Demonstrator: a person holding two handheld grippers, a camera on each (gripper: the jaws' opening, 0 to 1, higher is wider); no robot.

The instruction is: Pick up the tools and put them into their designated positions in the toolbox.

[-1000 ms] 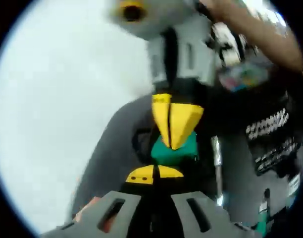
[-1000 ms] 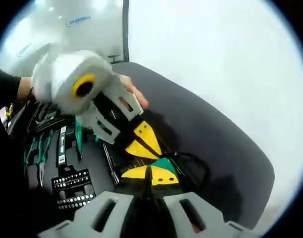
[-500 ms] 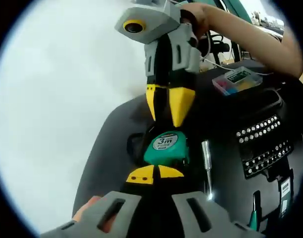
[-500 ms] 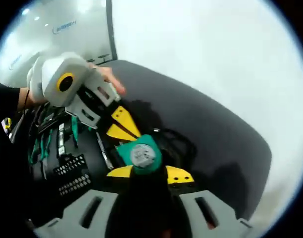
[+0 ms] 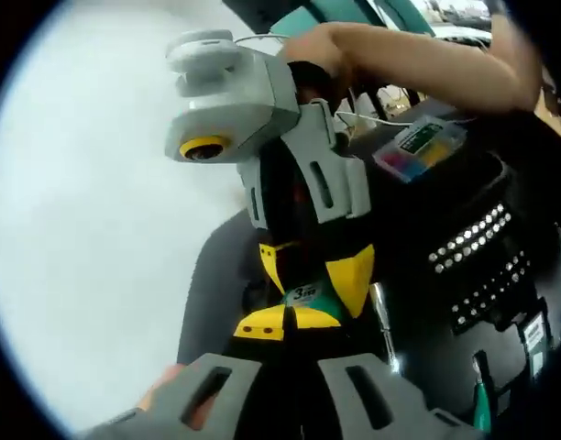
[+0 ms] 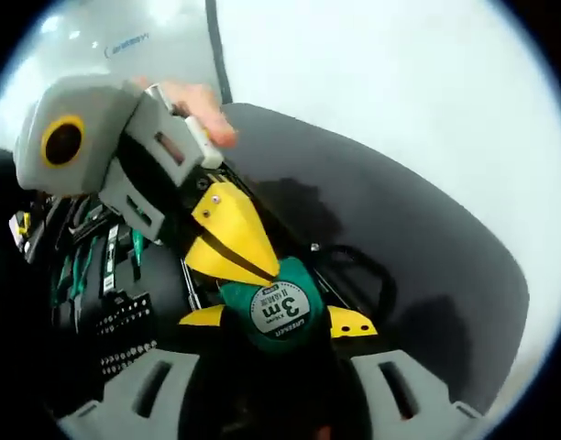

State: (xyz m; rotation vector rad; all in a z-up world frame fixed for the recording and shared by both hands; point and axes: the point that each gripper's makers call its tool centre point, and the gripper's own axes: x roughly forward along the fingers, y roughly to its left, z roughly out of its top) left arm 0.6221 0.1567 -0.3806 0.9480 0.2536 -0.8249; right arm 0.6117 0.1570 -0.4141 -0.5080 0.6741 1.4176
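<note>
The white table (image 6: 400, 101) is the widest thing in sight, and on it lies the open toolbox (image 6: 418, 266), a dark grey tray whose curved edge runs across the right gripper view; everything else is placed here against that tray. Inside the tray, over its tool-holding side, sit rows of screwdriver bits (image 5: 487, 266) in a black holder, with green-handled pliers (image 6: 74, 275) slotted beside them in the right gripper view, and a small clear case of coloured parts (image 5: 418, 147) at the tray's far side in the left gripper view. Near the tray's curved edge is a recess with a black loop of cord (image 6: 358, 275) lying in it. The left gripper (image 6: 227, 240), held by a hand (image 6: 198, 105), has its yellow jaws pressed together, their tips right against the tape measure (image 6: 279, 310). The right gripper (image 5: 315, 280), with a bare arm (image 5: 418, 64) behind it, has its yellow jaws set apart on either side of that green tape measure, pinching it between them just above the tray's recess. The tape measure's round label, marked 3m, faces the camera in the right gripper view. A slim metal bit (image 5: 383, 316) lies in the tray just beside the tape measure in the left gripper view.
</note>
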